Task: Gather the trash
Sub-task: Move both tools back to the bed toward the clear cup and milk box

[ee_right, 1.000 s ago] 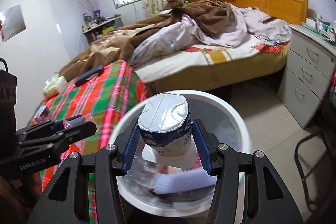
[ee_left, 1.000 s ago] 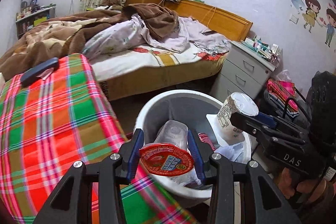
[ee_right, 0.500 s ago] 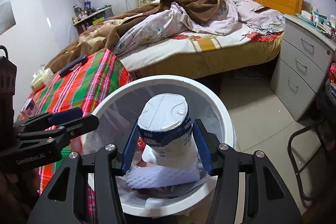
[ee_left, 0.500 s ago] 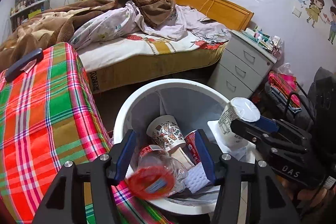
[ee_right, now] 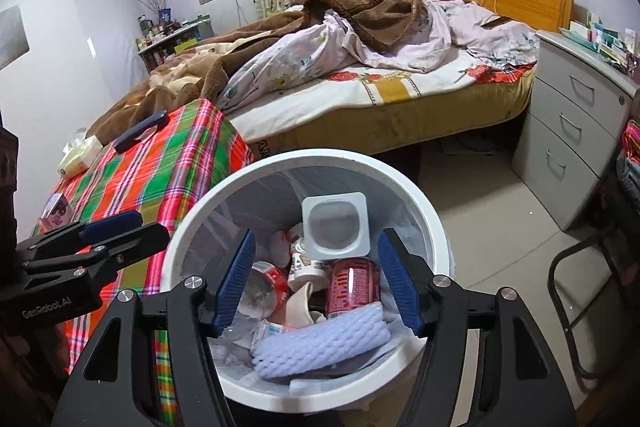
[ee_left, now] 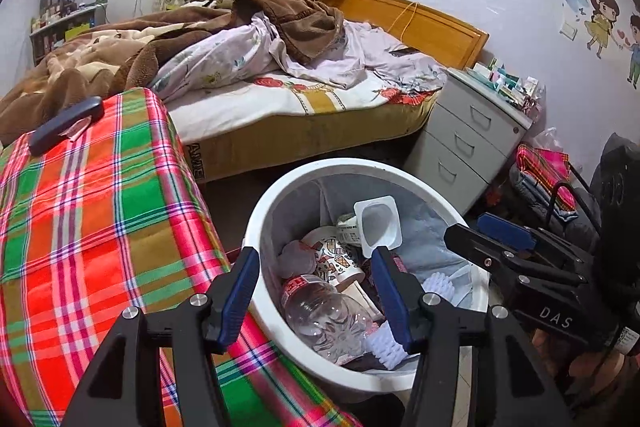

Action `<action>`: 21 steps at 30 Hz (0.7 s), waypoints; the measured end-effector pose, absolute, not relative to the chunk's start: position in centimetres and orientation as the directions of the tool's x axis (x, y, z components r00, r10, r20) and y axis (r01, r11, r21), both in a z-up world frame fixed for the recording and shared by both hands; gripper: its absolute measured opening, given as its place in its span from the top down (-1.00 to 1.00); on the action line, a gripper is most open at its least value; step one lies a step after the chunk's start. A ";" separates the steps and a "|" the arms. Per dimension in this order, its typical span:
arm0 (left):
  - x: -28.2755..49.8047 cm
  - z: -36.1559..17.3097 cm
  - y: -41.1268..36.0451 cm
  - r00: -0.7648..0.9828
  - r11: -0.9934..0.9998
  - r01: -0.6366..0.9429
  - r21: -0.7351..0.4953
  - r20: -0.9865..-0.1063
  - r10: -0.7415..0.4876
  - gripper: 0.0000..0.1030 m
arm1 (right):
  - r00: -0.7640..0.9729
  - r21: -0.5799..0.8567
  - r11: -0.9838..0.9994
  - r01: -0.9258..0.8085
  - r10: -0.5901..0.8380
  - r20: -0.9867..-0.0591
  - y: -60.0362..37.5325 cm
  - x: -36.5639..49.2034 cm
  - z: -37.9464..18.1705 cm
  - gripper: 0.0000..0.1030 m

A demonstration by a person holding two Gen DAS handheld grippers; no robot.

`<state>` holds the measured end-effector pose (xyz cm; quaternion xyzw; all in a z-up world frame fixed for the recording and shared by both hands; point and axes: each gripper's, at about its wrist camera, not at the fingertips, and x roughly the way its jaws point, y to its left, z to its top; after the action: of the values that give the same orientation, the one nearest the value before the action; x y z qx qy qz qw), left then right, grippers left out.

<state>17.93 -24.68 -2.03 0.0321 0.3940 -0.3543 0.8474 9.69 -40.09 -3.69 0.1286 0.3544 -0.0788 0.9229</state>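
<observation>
A white trash bin (ee_left: 256,227) (ee_right: 192,227) stands below both grippers, partly filled. My left gripper (ee_left: 316,295) hangs open over its near rim with nothing between the pads. Under it lie a clear plastic bottle (ee_left: 324,311) and a printed paper cup (ee_left: 336,259). My right gripper (ee_right: 318,283) is over the bin and its jaws are opening. A white yoghurt cup (ee_right: 334,227) (ee_left: 378,223) sits loose just beyond them, touching neither pad. A red can (ee_right: 352,285) and a white foam net (ee_right: 320,339) also lie in the bin.
A plaid-covered table (ee_left: 100,227) abuts the bin's left side, with a dark flat case (ee_left: 66,125) and a tissue pack (ee_right: 78,155) on it. The unmade bed (ee_left: 280,95) lies behind, a grey drawer chest (ee_left: 468,147) to the right, and a black chair frame (ee_right: 580,287) nearby.
The left gripper opened and its red-lidded bottle dropped into the bin. The right gripper then opened too, and the white cup it was shut on fell free into the bin.
</observation>
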 end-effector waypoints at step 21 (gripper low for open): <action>16.3 0.5 -15.8 0.569 0.828 0.526 -0.193 -0.645 -0.511 -0.12 | 0.777 0.177 0.972 0.154 -0.009 -0.629 -34.8 10.2 -2.0 -0.27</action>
<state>16.31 -15.82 0.48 0.0105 0.3605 -0.2929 0.8855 10.20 -34.79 -2.02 0.1098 0.3308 -0.0436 0.9363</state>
